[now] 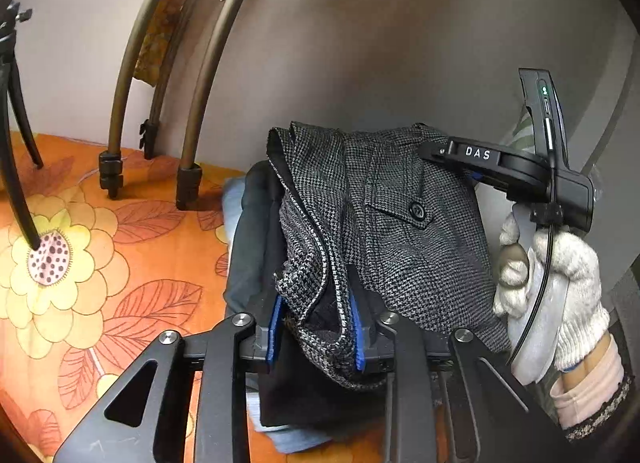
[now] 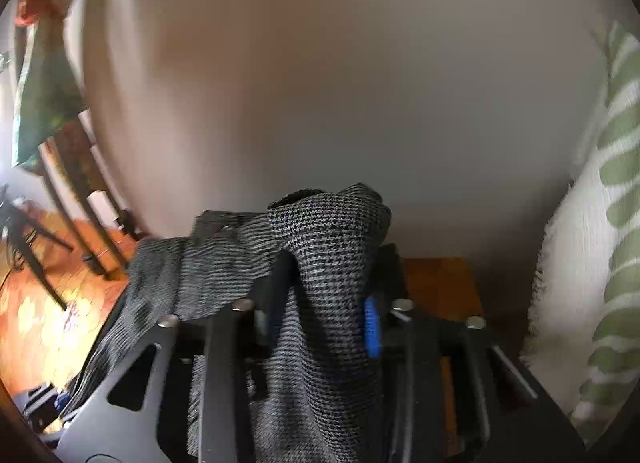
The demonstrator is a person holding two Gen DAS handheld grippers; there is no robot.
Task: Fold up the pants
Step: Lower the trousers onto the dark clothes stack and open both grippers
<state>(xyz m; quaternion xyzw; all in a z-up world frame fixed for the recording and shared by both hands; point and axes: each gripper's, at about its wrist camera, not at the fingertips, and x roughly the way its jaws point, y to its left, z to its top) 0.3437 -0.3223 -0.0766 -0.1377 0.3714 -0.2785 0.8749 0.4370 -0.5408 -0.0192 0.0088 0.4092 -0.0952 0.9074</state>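
Observation:
Grey houndstooth pants (image 1: 404, 223), folded with a buttoned back pocket showing, are held above a stack of folded dark and blue clothes (image 1: 256, 247). My left gripper (image 1: 316, 327) is shut on a bunched edge of the pants between its blue pads. My right gripper (image 2: 320, 323) is shut on the other end of the pants (image 2: 332, 247), which drape over its fingers. In the left wrist view the right gripper's body (image 1: 520, 167) and the gloved hand (image 1: 560, 283) holding it are at the right, behind the pants.
An orange floral bedsheet (image 1: 100, 283) covers the surface. Bronze stand legs (image 1: 120, 111) and a black tripod leg (image 1: 16, 183) rest on it at the left. A plain wall lies behind. A white pillow with green leaf print (image 2: 592, 263) is at the right.

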